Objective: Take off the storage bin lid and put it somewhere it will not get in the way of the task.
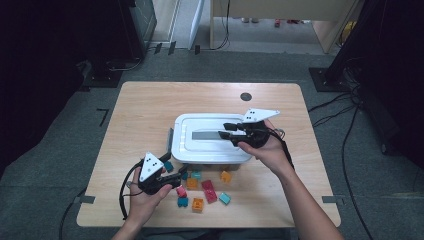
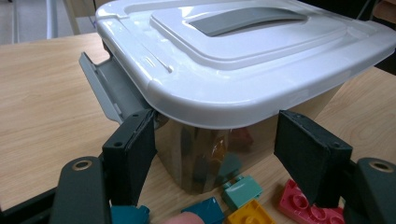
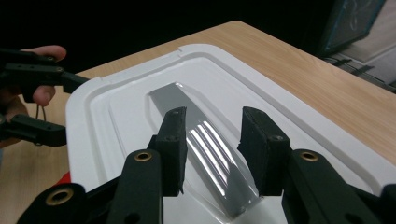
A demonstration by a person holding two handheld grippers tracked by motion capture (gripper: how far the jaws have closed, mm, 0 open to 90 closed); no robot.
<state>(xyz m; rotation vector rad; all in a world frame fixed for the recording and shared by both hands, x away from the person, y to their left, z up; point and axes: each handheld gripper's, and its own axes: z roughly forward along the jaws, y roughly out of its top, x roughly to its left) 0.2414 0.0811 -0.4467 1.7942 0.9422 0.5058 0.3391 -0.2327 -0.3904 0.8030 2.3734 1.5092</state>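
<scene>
A clear plastic box with a white lid [image 1: 200,125] stands mid-table, a grey handle [image 1: 205,135] set flat in the lid. My right gripper [image 1: 223,130] hangs over the lid. In the right gripper view its jaws [image 3: 212,123] stand apart on either side of the handle [image 3: 205,140], with no clear press on it. My left gripper [image 1: 179,176] is low at the box's near left corner. In the left gripper view it is open [image 2: 215,135], the box corner [image 2: 201,154] just beyond the pads and nothing between them.
Several toy bricks lie in front of the box: a red one [image 1: 209,191], an orange one [image 1: 198,204], a cyan one [image 1: 224,198]. A grey latch [image 2: 105,88] sticks out from the box's left side. More bricks show through the box wall.
</scene>
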